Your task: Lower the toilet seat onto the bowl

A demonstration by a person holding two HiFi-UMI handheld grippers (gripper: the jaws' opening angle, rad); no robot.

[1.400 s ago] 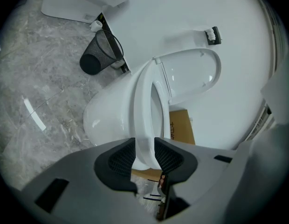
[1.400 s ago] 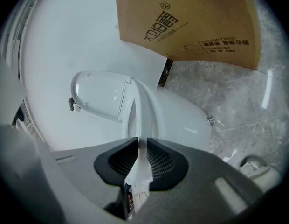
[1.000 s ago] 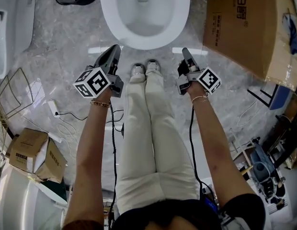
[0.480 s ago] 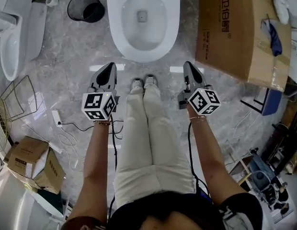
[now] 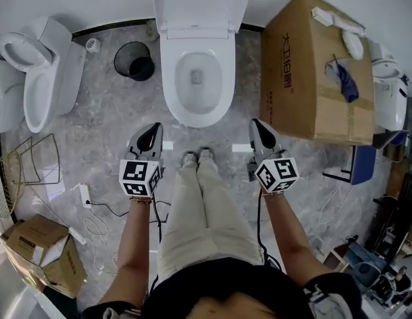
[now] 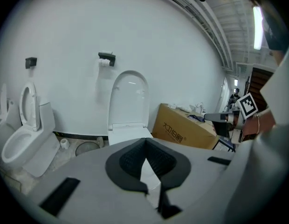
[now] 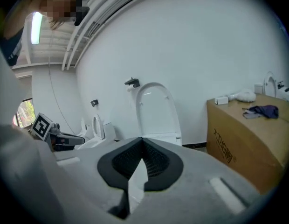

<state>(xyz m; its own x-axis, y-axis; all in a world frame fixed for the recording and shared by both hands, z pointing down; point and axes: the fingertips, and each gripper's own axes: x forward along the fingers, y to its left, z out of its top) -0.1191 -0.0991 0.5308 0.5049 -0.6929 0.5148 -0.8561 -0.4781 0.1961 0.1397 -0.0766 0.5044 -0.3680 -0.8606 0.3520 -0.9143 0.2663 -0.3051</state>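
The white toilet (image 5: pixel 171 95) stands against the far wall, its bowl uncovered. Its seat and lid (image 5: pixel 203 5) are raised against the wall, and they show upright in the left gripper view (image 6: pixel 129 101) and in the right gripper view (image 7: pixel 156 111). My left gripper (image 5: pixel 153 130) hangs in front of the bowl at the left, well short of it, shut with nothing in it (image 6: pixel 145 140). My right gripper (image 5: pixel 256 125) is level with it on the right, also shut and holding nothing (image 7: pixel 143 140). Neither touches the toilet.
A large cardboard box (image 5: pixel 312 78) stands right of the toilet with cloths on top. A black waste bin (image 5: pixel 134 62) and a second toilet (image 5: pixel 40 78) stand at the left. A wire rack (image 5: pixel 20 171), a power strip (image 5: pixel 83 195) and a small box (image 5: pixel 40 251) lie on the floor.
The view has lifted and drawn back, so the whole toilet and its raised lid now show. Both grippers sit further from the bowl. Their jaws stay shut.
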